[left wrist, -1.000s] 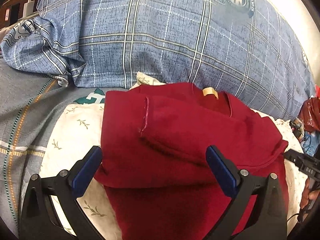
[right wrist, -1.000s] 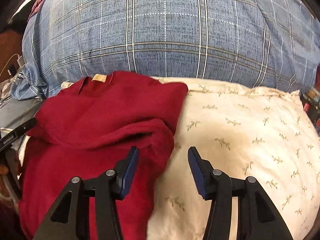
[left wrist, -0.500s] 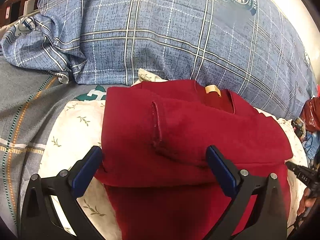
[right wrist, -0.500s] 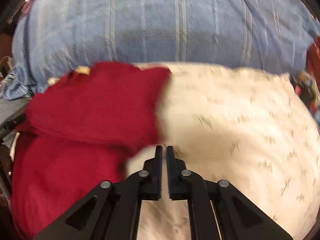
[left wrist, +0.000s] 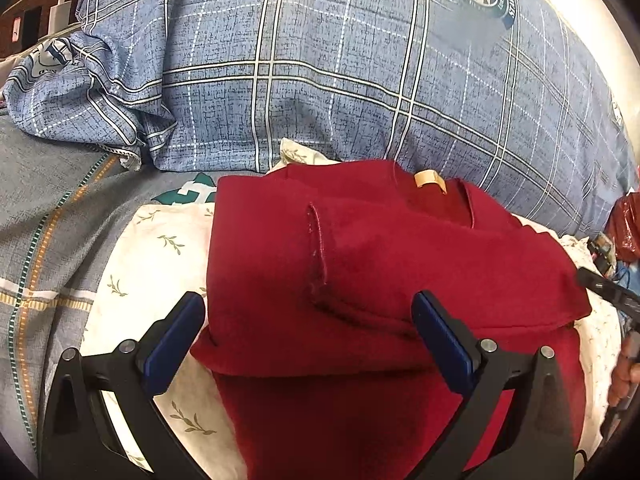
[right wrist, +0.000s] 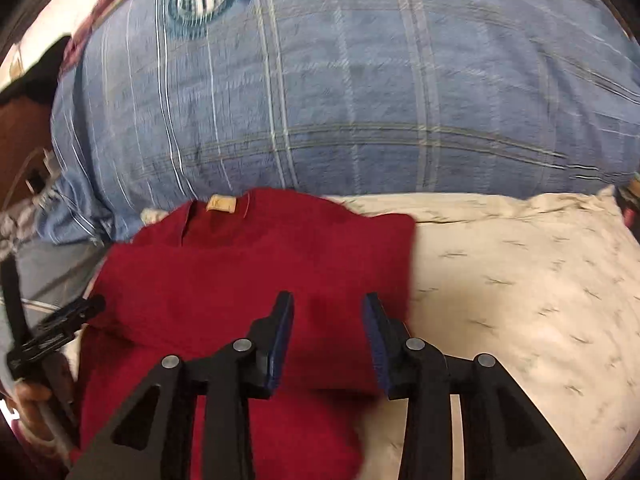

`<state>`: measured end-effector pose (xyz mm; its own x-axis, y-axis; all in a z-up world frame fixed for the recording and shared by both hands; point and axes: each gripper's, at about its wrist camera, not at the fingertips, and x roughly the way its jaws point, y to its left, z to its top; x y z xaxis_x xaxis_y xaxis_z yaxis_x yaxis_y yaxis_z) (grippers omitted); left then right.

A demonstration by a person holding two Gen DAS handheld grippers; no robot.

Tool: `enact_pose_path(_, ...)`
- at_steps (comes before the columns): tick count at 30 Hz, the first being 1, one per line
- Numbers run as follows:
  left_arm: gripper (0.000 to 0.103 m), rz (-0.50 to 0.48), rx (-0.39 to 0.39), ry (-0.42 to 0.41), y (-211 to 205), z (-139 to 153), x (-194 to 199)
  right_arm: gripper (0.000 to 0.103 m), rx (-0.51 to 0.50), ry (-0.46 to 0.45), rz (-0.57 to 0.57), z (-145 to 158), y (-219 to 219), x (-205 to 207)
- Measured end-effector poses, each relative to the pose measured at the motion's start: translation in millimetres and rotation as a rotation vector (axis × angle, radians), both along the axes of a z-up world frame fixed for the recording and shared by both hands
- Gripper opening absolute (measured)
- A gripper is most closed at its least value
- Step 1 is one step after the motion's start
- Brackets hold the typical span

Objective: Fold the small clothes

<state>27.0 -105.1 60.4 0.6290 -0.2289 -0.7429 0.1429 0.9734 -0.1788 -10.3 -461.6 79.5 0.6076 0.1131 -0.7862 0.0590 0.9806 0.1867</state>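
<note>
A dark red shirt [left wrist: 380, 264] lies partly folded on a cream leaf-print pillow [left wrist: 156, 264], its tan neck label [left wrist: 428, 179] at the far side and both sleeves folded in over the body. My left gripper [left wrist: 308, 328] is open and empty, its fingers straddling the shirt's near fold. In the right wrist view the same shirt [right wrist: 224, 280] lies left of centre on the pillow [right wrist: 520, 280]. My right gripper [right wrist: 328, 332] is open and empty, above the shirt's right part. The right view is blurred.
A large blue plaid duvet [left wrist: 360, 72] is heaped behind the pillow. A grey striped sheet [left wrist: 48, 216] lies to the left. A charger and cable [left wrist: 56, 12] sit at the far left. Red items [left wrist: 628, 224] lie at the right edge.
My right gripper shut half a second ago over the pillow, then opened again and moved left over the shirt. The right sleeve now lies flatter. My left gripper has hardly moved.
</note>
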Motion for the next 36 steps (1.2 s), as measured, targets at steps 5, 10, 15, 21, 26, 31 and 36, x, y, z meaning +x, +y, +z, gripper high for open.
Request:
enact_pose_path(5,0.103,0.011,0.027,0.042,-1,-9,6,0.034,-0.185,0.071,-0.094,-41,-6,20)
enact_pose_path(10,0.103,0.017,0.04,0.049,-3,-12,6,0.039,-0.107,0.088,-0.186,-43,-35,10)
enact_pose_path(15,0.103,0.023,0.021,0.0,0,0,0,0.039,-0.018,0.044,-0.165,-21,-37,-15)
enact_pose_path(21,0.103,0.04,0.005,-0.007,4,11,6,0.038,-0.012,0.011,-0.081,-5,-15,1)
enact_pose_path(26,0.103,0.055,0.049,0.049,5,-9,21,0.037,0.0,0.07,-0.075,-27,-11,39)
enact_pose_path(31,0.103,0.057,0.029,0.093,7,-21,26,0.036,-0.023,0.102,-0.127,-52,-20,62)
enact_pose_path(36,0.103,0.06,0.044,0.076,4,-20,22,0.037,-0.013,0.108,-0.146,-42,-23,48)
